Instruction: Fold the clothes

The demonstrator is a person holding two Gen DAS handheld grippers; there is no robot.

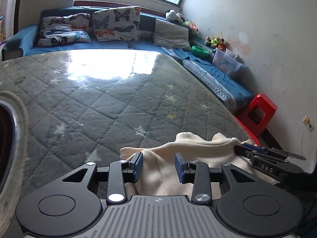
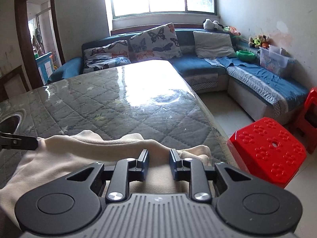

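A cream garment (image 1: 190, 148) lies bunched at the near edge of the grey quilted table (image 1: 99, 99). My left gripper (image 1: 158, 166) is open, its jaws on either side of a cream fold, not closed on it. My right gripper (image 2: 158, 164) is open too, its jaws straddling a raised ridge of the garment (image 2: 99, 148). The right gripper shows at the right of the left wrist view (image 1: 263, 156), against the garment's edge. The left gripper's tip shows at the left of the right wrist view (image 2: 19, 139), touching the cloth.
A red plastic stool (image 2: 269, 146) stands by the table's right edge, with a second one (image 1: 257, 113) by the wall. A blue corner sofa (image 2: 198, 67) with butterfly cushions (image 2: 154, 41) runs behind. A round metal-rimmed object (image 2: 11, 121) sits on the table at left.
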